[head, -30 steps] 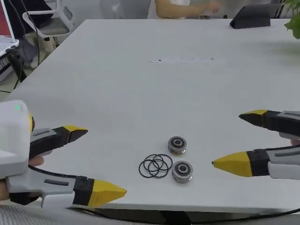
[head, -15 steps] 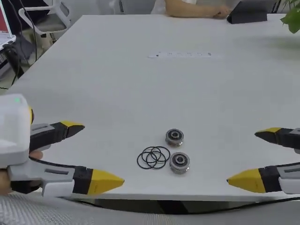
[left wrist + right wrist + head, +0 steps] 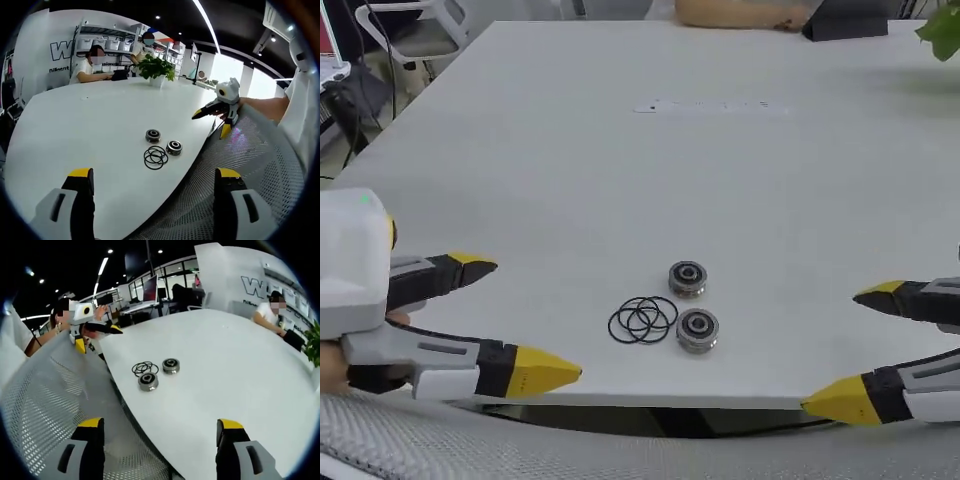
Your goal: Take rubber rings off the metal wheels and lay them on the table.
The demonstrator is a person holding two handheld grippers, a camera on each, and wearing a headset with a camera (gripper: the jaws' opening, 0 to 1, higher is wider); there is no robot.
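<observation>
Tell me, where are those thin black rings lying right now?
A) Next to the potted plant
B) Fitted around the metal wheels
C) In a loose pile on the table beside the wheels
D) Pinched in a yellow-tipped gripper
C: the black rings lie overlapping on the bare table, right beside the two metal wheels.

The overlapping rubber rings (image 3: 642, 320) are too small to count
</observation>
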